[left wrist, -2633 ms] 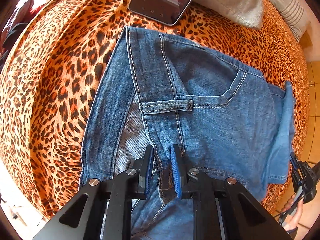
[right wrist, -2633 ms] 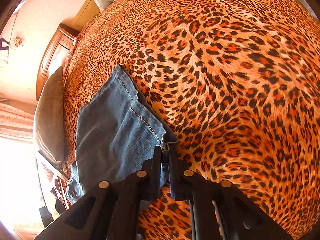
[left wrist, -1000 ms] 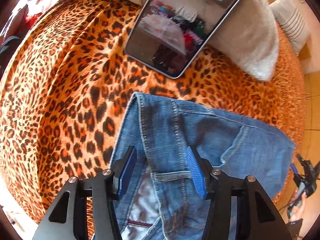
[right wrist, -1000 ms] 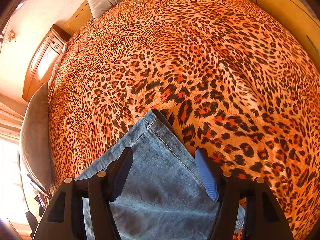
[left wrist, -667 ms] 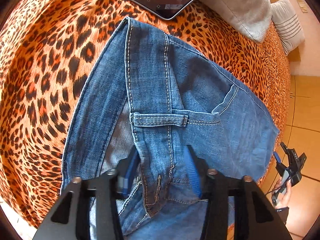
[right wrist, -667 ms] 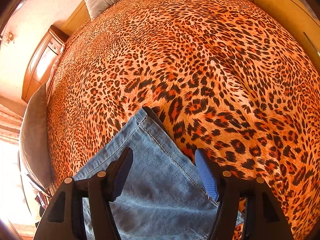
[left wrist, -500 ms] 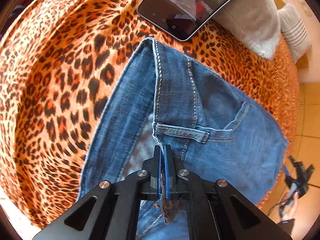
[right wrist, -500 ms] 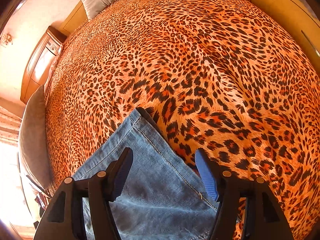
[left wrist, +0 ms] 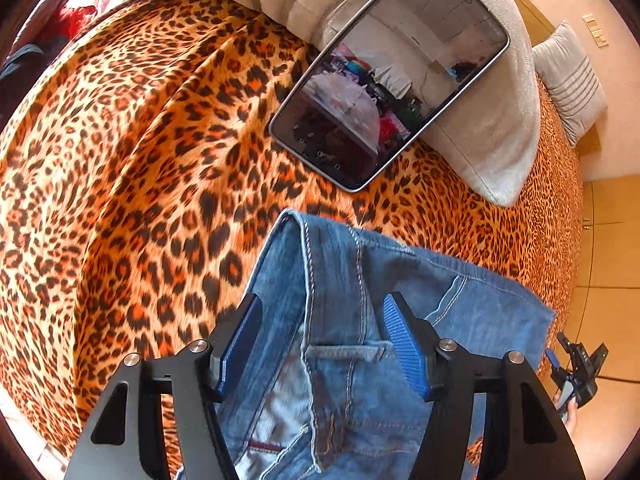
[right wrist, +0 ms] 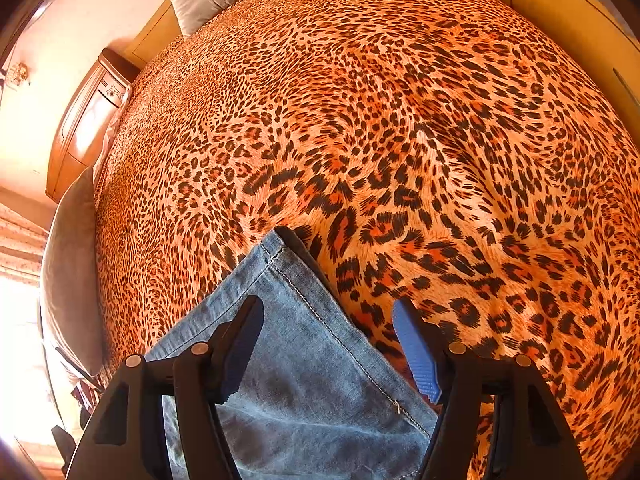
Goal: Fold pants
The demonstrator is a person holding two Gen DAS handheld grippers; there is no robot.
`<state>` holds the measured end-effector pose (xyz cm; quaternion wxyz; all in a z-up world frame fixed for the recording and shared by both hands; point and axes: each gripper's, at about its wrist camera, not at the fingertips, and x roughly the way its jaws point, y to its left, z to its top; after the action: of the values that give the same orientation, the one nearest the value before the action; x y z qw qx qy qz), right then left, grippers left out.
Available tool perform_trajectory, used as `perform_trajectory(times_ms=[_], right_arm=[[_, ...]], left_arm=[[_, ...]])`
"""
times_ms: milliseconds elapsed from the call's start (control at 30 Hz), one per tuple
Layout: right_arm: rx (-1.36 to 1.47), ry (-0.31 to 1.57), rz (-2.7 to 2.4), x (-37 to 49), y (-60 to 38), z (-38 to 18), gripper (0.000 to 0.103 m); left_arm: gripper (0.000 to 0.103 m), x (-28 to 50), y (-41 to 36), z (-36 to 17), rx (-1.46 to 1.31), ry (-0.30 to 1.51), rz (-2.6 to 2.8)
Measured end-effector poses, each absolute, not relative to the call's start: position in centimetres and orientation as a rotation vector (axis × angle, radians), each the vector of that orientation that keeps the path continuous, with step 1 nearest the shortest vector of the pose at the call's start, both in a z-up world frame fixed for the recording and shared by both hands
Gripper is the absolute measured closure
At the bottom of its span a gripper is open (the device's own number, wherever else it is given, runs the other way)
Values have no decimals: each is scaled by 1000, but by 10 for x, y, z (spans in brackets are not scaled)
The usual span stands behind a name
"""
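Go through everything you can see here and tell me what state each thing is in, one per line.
Left tongs: open, above the waistband, holding nothing.
Right tongs: open, over the hem, holding nothing.
Jeans: lying folded on the bedspread, released.
Jeans hem: flat on the bedspread.
Phone: propped against the grey pillow, screen dark, showing only reflections.
Grey pillow: lying on the bedspread.
Leopard-print bedspread: spread out, slightly rippled.

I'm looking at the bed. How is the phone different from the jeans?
The phone is dark, shiny and stiff; the jeans are blue, dull and floppy. The phone leans on a grey pillow; the jeans lie on the spotted bedspread. The open left gripper sits over the jeans, not the phone. Both are on the bed.
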<state>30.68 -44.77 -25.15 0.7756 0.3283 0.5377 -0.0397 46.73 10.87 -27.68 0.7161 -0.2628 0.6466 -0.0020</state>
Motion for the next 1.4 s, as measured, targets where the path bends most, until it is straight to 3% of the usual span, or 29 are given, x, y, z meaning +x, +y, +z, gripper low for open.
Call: perform_trajectory(times_ms=[267, 367, 433, 467, 500, 533, 567, 933, 1267, 1400], right_arm=[[619, 1199, -29, 344, -428, -260, 32], [526, 1196, -52, 355, -415, -265, 30], [418, 1202, -60, 360, -400, -262, 30], [350, 1212, -56, 362, -391, -260, 39], [298, 1219, -43, 363, -382, -258, 66], [273, 1229, -30, 362, -376, -255, 80], [272, 1229, -18, 360, -372, -251, 87], [352, 984, -4, 284, -387, -164, 88], [443, 816, 12, 140, -400, -101, 88], [491, 748, 19, 66, -409, -90, 88]], left_arm=[[40, 499, 91, -298, -443, 1507, -11], [33, 502, 80, -306, -421, 1509, -13], [35, 506, 72, -310, -414, 1509, -13], [51, 509, 67, -310, -398, 1517, -16], [73, 511, 61, -310, -338, 1524, 6], [84, 512, 57, -309, -306, 1527, 4], [87, 512, 55, -309, -321, 1532, -15], [88, 459, 36, -220, -189, 1307, -59], [88, 332, 68, -105, -256, 1137, -141], [88, 278, 82, -88, -304, 1108, -155]])
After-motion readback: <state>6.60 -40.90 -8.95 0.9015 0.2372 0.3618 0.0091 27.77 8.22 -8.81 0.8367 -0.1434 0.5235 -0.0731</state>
